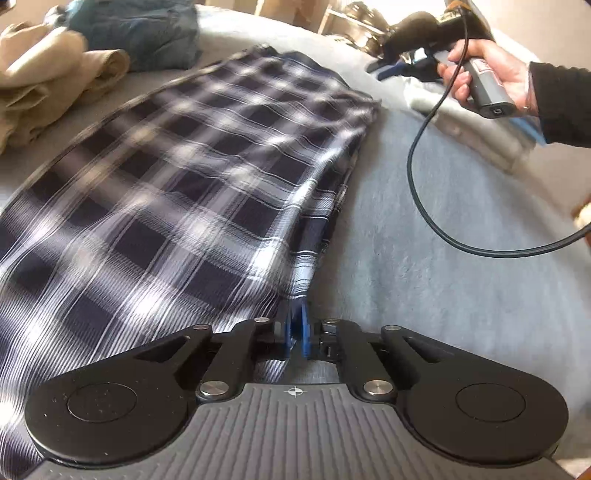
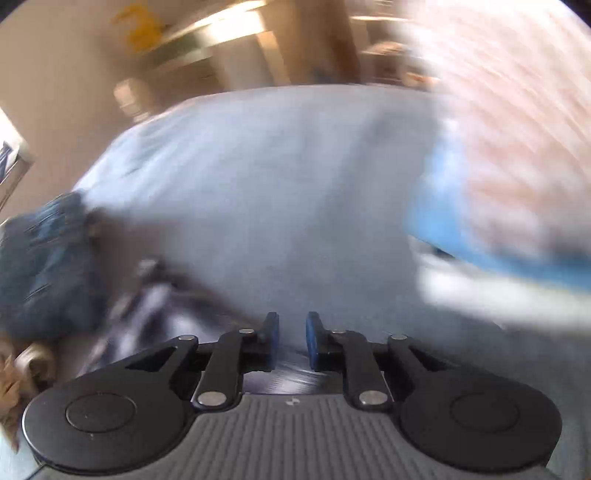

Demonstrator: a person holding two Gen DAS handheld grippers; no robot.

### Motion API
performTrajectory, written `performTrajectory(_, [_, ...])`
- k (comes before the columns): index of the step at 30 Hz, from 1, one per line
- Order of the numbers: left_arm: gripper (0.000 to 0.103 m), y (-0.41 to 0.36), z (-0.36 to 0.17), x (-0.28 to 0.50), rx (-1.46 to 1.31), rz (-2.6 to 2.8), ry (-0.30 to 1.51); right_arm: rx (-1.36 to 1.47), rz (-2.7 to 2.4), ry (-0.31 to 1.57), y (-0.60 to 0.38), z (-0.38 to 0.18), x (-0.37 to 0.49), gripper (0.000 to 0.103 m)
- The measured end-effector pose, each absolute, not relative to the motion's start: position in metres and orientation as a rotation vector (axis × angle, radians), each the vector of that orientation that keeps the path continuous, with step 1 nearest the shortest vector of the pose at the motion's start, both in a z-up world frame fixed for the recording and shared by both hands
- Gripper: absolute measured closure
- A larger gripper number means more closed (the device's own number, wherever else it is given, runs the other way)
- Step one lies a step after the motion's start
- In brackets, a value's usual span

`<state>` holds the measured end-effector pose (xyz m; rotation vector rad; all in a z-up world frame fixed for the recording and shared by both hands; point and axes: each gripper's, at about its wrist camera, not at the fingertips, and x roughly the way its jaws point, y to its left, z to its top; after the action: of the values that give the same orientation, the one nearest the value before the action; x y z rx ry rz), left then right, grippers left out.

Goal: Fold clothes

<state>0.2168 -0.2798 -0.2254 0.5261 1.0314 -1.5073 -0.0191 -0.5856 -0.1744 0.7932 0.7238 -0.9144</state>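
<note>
A navy and white plaid garment (image 1: 192,177) lies folded lengthwise on the grey bed cover (image 1: 461,277), reaching away from me. My left gripper (image 1: 295,314) is shut on its near right edge, where the fabric runs between the blue pads. At the far right a hand (image 1: 495,70) holds the handle (image 1: 487,92) of the right gripper above the garment's far corner. In the blurred right wrist view, my right gripper (image 2: 292,332) is open with nothing between its fingers, and the plaid garment (image 2: 155,306) shows as a dark smear to its lower left.
Beige clothing (image 1: 48,81) and folded jeans (image 1: 140,33) lie at the far left. A folded pile with white and blue pieces (image 1: 480,125) sits at the far right. A black cable (image 1: 417,177) hangs from the right gripper over the bed. Furniture stands behind.
</note>
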Motion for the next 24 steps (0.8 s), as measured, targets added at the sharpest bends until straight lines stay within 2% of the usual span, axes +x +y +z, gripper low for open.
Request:
performTrajectory(1, [0.096,-0.276,-0.222,0.222,0.497,-1.494,1.048,0.746,-0.863,0.747,-0.585,-0.171,-0.002,0.077])
performTrajectory(2, [0.096,-0.273,-0.221,0.228,0.476,-1.474,1.063,0.684,-0.821,0.772,-0.585,-0.169,0.017,0.065])
performTrajectory(3, [0.096,-0.271,-0.221,0.233,0.461,-1.453,1.075,0.618,-0.784,0.796,-0.585,-0.169,0.037,0.061])
performTrajectory(8, [0.096,-0.273,-0.235,0.25,0.492,-1.355,1.083,0.369,-0.67,0.935,-0.593,-0.187,0.12,0.059])
performTrajectory(13, [0.096,-0.267,-0.242,0.259,0.485,-1.33,1.103,0.281,-0.611,1.01,-0.606,-0.209,0.152,0.059])
performTrajectory(14, [0.096,-0.267,-0.242,0.258,0.488,-1.329,1.098,0.275,-0.596,1.016,-0.608,-0.211,0.154,0.062])
performTrajectory(16, [0.096,-0.266,-0.242,0.256,0.492,-1.326,1.091,0.251,-0.574,1.015,-0.606,-0.212,0.154,0.077])
performTrajectory(17, [0.096,-0.266,-0.242,0.255,0.491,-1.323,1.089,0.241,-0.566,1.005,-0.604,-0.211,0.154,0.096])
performTrajectory(18, [0.096,-0.266,-0.242,0.255,0.491,-1.32,1.087,0.23,-0.564,0.988,-0.603,-0.209,0.154,0.1])
performTrajectory(24, [0.096,-0.265,-0.243,0.25,0.498,-1.31,1.071,0.246,-0.595,0.863,-0.606,-0.199,0.145,0.102])
